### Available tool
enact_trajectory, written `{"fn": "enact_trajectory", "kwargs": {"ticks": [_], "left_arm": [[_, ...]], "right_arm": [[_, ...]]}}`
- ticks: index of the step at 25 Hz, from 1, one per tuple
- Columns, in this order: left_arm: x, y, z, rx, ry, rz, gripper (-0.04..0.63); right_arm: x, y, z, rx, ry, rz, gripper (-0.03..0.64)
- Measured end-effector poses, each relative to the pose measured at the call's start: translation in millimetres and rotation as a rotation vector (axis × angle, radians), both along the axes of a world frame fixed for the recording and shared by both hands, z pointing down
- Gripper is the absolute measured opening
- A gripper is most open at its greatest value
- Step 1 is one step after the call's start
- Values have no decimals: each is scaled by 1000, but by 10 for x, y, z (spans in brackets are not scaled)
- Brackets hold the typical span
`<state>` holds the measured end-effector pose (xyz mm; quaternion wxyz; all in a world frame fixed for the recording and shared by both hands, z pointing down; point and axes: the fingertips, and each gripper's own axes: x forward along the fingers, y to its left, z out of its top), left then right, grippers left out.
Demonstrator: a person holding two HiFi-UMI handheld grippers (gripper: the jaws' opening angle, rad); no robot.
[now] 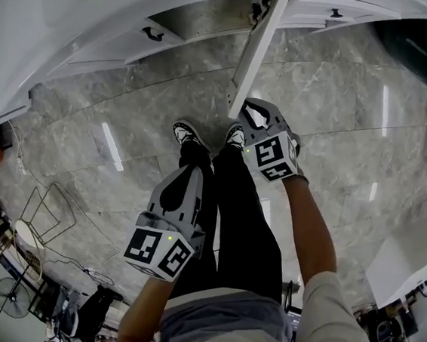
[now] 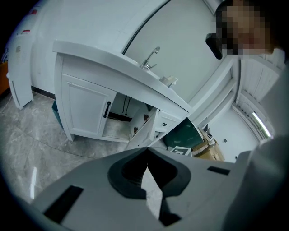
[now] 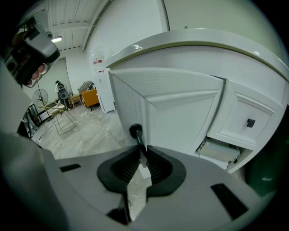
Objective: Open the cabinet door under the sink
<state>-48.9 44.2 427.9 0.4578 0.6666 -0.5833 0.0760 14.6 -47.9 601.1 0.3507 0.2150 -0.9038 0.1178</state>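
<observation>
Gripping the black door handle (image 3: 136, 134) just beyond its ribbed dark pads, the right gripper (image 3: 142, 153) has its jaws closed on the slim bar, the natural purchase for pulling a hinged panel. The cabinet door (image 3: 180, 113) stands out from the front of the sink cabinet (image 2: 83, 113), seen nearly edge-on in the head view and roughly square to the cabinet face, so the opening appears largely achieved. The door is white and smooth, with a flat recessed centre panel inside a plain frame; the handle is a thin rounded bar near the free edge, far from the hinges, where a pull has most leverage. Beside the open door, on the cabinet front, sits a small drawer with a square black knob (image 3: 250, 122). The left gripper (image 2: 147, 153) hangs back from the cabinet, low beside the person's legs, its jaws together at the tips and holding nothing; it appears to have no part in this step. To the other side of the opening, a second cabinet door (image 2: 88, 108) is shut, with a matching bar handle. Above the cabinet a white countertop (image 2: 113, 63) carries a curved metal faucet (image 2: 151, 56). Below the cabinet lies a glossy grey marble-patterned floor (image 1: 128, 119) that mirrors the ceiling lights.
</observation>
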Motion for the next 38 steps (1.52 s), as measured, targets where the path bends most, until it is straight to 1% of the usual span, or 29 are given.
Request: {"fn": "enact_trajectory", "kwargs": {"ticks": [10,12,16,23,30,35,38], "left_arm": [[309,-124,-54,14,5,78,2],[362,-128,-46,14,7,89,0],[454,-155,-46,20,11,112,2],[584,-188,-39,15,17,143,2],[576,-223,-17,11,13,157,1],[533,-279,-63,9,6,169,1],[485,-311,-85,11,0,171,2]], "right_arm": [[522,-31,30,-5,57,6,54],[651,-51,41,-4,66,26,53],[932,-136,61,-21,65,102,51],[1233,-239,81,-26,85,148,44],[1343,-284,78,-24,106,145,43],[1496,-359,60,-29,103,170,41],[1545,-402,57,-36,106,147,43]]}}
